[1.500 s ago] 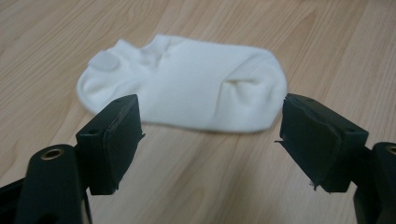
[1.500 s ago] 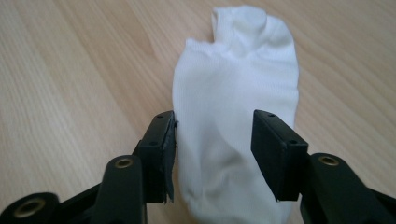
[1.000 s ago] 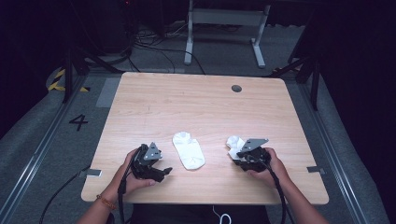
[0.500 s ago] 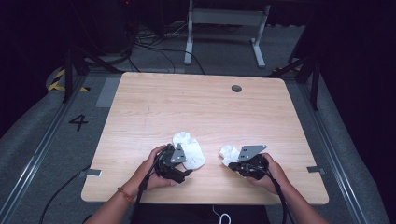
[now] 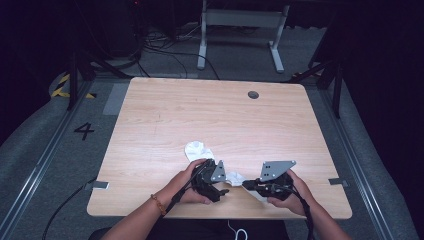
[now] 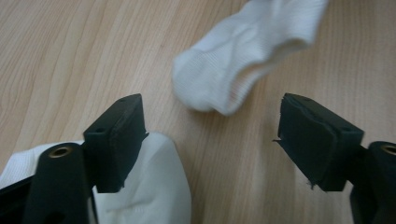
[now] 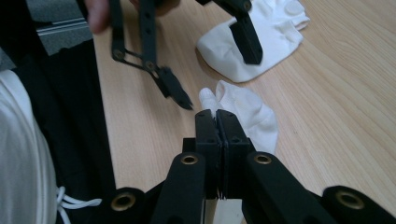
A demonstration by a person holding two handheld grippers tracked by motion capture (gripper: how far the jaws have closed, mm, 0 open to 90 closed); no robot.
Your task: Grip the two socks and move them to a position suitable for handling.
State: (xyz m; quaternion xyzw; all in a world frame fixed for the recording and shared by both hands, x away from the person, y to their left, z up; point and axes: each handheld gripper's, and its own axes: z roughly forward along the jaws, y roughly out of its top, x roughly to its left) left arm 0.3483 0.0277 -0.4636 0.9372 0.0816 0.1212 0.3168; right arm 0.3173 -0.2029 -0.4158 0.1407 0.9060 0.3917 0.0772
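Observation:
Two white socks lie on the wooden table point(image 5: 200, 115). One sock point(image 5: 197, 149) rests flat near the front middle; it appears again under the left-hand jaw point(image 6: 154, 191) and at the top point(image 7: 266, 46). My right gripper point(image 5: 248, 185) point(image 7: 217, 119) is shut on the second sock point(image 5: 235, 177) point(image 7: 247, 114), which droops onto the wood. My left gripper point(image 5: 219, 186) point(image 6: 210, 126) is open and faces the right one. The held sock point(image 6: 243, 51) lies just ahead of the gap between its jaws, and nothing is between its pads.
Both hands work close to the table's front edge point(image 5: 220, 216). A round cable grommet point(image 5: 253, 94) sits at the back right. A metal frame point(image 5: 240, 20) and cables stand on the floor behind the table. Floor rails run along both sides.
My left gripper has swung right across the flat sock toward the right one. My right gripper has drawn its sock left and nearer the front edge. The two now almost meet.

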